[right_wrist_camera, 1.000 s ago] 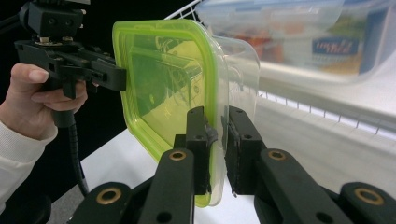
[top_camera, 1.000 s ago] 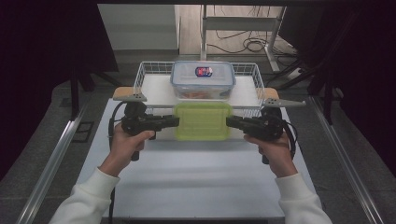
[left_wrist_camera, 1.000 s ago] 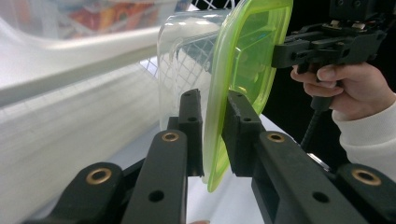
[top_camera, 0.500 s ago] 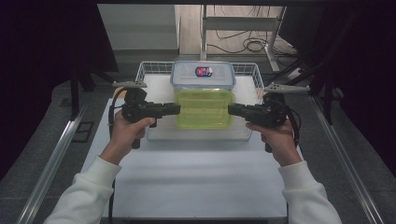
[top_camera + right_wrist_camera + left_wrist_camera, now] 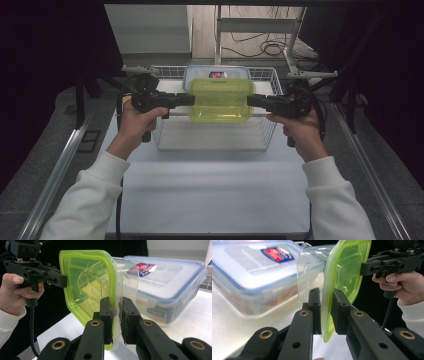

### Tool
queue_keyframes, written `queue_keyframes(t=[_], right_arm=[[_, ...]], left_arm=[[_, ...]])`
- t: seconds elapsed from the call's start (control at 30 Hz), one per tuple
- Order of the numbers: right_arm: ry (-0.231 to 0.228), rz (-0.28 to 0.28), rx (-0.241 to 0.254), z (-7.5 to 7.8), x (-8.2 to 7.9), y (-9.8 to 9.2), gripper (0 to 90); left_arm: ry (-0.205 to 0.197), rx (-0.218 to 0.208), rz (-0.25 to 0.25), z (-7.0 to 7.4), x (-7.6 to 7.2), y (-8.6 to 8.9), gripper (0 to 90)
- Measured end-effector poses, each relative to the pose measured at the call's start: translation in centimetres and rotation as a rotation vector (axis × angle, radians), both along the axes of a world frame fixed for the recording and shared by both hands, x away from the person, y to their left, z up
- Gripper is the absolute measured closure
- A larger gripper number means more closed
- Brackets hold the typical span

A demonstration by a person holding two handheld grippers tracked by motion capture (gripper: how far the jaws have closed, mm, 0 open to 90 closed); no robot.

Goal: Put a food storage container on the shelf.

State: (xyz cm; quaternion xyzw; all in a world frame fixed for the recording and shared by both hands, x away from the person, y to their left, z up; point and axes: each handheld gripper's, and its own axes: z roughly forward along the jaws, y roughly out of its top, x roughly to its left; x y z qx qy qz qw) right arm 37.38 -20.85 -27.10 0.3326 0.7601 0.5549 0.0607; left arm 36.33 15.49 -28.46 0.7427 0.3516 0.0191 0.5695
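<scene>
We hold the clear plastic box with the lime-green lid in the air between both tools, above the white wire basket on the white table. Our left tool is clamped on the lid's left rim; in the left gripper view its jaws pinch that green edge from both sides. Our right tool is clamped on the opposite rim, jaws pressed to the lid edge in the right gripper view. Just behind the held box, at the basket's far end, sits a larger clear blue-rimmed container with a red label. The basket's near half lies open beneath the box, and the table in front is bare
</scene>
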Motion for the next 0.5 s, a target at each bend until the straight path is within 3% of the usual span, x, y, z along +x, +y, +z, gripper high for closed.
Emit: queue_keyframes(t=[0.5], right_arm=[[0.001,-0.011,0.015,1.7,2.0,0.1,80.3]], left_arm=[[0.002,0.006,0.004,1.7,2.2,0.0,79.4]])
